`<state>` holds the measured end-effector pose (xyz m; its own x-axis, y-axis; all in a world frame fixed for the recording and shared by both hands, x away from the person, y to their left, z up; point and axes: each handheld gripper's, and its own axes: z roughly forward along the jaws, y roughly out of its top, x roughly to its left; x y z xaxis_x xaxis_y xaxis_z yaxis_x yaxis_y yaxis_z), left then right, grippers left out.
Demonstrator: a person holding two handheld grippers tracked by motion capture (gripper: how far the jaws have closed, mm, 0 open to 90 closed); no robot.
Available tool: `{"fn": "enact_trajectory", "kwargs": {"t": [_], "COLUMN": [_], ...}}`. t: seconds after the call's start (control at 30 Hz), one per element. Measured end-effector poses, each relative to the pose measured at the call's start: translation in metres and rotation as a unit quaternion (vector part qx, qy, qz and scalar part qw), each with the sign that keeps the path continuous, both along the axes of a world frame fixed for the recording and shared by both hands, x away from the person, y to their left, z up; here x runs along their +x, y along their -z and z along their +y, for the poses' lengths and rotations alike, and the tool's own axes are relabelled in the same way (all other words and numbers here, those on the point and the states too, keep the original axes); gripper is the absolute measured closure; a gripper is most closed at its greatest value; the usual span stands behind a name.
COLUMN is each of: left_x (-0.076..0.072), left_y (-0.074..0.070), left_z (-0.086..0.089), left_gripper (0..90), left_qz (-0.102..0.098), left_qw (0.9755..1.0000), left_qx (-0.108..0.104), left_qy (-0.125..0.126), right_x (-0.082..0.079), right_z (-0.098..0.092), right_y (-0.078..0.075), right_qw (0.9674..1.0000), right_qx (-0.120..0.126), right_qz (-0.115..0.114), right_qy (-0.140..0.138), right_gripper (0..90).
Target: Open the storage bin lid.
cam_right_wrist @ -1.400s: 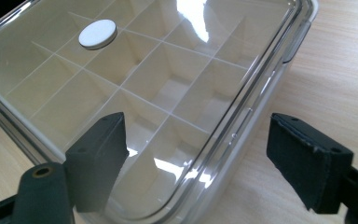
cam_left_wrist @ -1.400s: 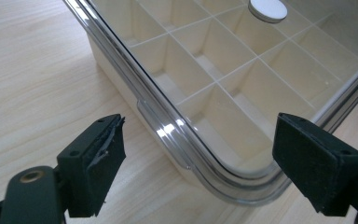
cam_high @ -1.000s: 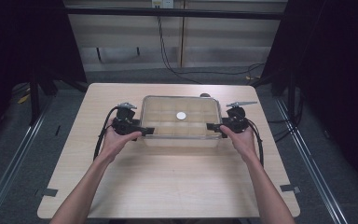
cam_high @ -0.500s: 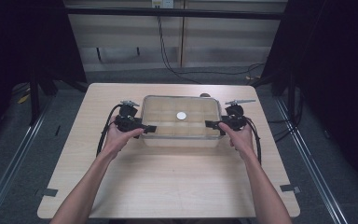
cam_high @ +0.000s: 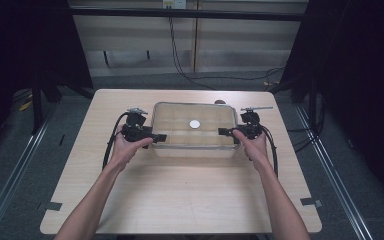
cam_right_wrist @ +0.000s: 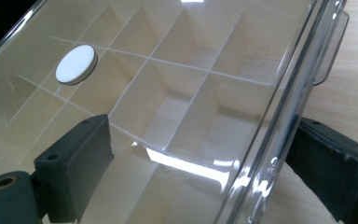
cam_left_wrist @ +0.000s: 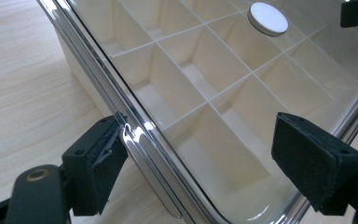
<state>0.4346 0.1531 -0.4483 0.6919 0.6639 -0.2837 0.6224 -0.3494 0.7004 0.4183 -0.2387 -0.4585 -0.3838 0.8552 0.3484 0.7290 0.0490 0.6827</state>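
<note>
The clear-lidded compartment box [cam_high: 195, 130] sits toward the back of the table [cam_high: 180, 200], its long axis running left to right, lid up, with a white round knob [cam_high: 195, 124] at the lid's middle. The left tongs [cam_high: 156, 137] straddle the lid's left rim, jaws spread; they have just been closing a little, and in the left gripper view 1 pad [cam_left_wrist: 103, 161] touches the rim while the other stands clear. The right tongs [cam_high: 224, 132] straddle the right rim, spread and just opening, pads apart from it. To do this well, I would seat both pairs evenly at mid-edge, then squeeze together and lift level.
</note>
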Motion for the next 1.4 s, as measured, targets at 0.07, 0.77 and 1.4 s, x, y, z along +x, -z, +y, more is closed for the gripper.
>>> {"fn": "enact_trajectory", "kwargs": {"t": [0.07, 0.77, 1.4], "left_x": [0.0, -0.007, -0.014], "left_y": [0.0, -0.002, -0.007], "left_z": [0.0, 0.004, 0.005], "left_gripper": [18.7, 23.6, 34.8], "left_qz": [0.0, -0.009, -0.038], "left_qw": [1.0, 0.9998, 0.9992], "left_qx": [-0.001, -0.019, -0.015], "left_qy": [0.001, 0.001, 0.0], "right_x": [0.0, -0.014, -0.031], "right_z": [0.0, 0.006, -0.005], "right_y": [-0.001, -0.009, -0.016], "right_qw": [1.0, 0.9986, 0.9965], "right_qx": [-0.001, -0.039, 0.001], "right_qz": [0.003, -0.029, -0.077], "right_qy": [0.0, 0.022, 0.034], "right_gripper": [7.9, 13.2, 34.1]}}
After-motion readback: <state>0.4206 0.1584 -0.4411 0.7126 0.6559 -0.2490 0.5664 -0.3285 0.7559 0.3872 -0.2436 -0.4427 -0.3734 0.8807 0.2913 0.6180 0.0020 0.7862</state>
